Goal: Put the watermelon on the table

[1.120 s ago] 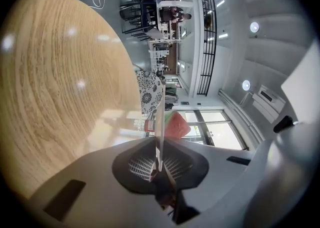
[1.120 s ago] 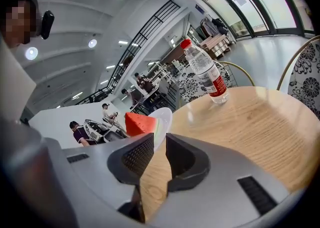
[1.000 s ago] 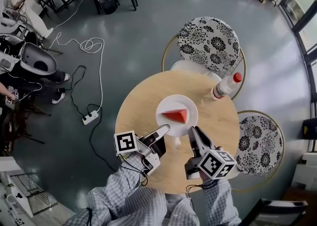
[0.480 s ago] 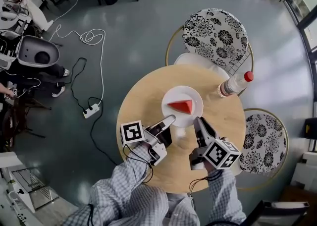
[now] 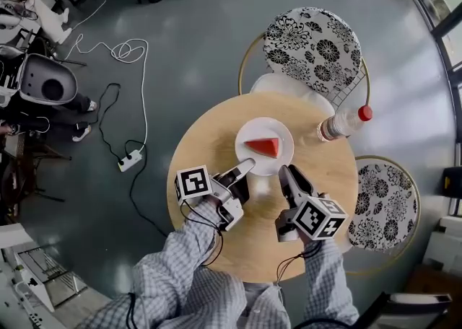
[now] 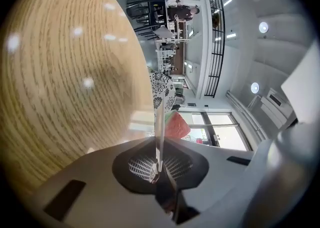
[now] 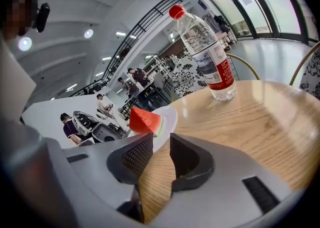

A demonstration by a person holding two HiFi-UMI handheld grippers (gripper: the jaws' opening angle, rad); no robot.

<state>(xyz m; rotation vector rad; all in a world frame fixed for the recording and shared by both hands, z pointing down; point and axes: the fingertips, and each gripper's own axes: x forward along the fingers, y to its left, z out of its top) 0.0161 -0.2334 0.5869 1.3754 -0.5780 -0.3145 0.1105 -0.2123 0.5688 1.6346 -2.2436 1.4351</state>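
So the watermelon (image 5: 263,147) wedge is riding on a white plate (image 5: 249,134). The left tool (image 5: 245,169) is clamped on the plate's near-left rim, and in the left gripper view you can see the thin rim pinched edge-on between the pads. The right tool (image 5: 287,176) sits just beside the plate's near edge with its jaws apart and nothing in them, only bare desk (image 5: 198,154) showing through the gap. The plate is over the middle of the desk, a bit toward the far edge. A bottle (image 5: 341,125) stands at the far right edge, well apart from it. I can't tell if the plate is fully down or just above the wood.

My take on doing this bit well: keep the plate level, because it's held by only 1 side of the rim and the wedge could slide if the free side dips. Ease it down until the whole base is flat, then open the left tool and pull straight back so the rim doesn't get dragged. The right tool can stay clear or steady the near rim.

Versus 1 second back, both tools are further in over the desk. The plate lies nearer the far edge and looks a touch smaller, so I'd guess it's lower. The rim grip is the same, the right tool is open as before, and the bottle hasn't moved.
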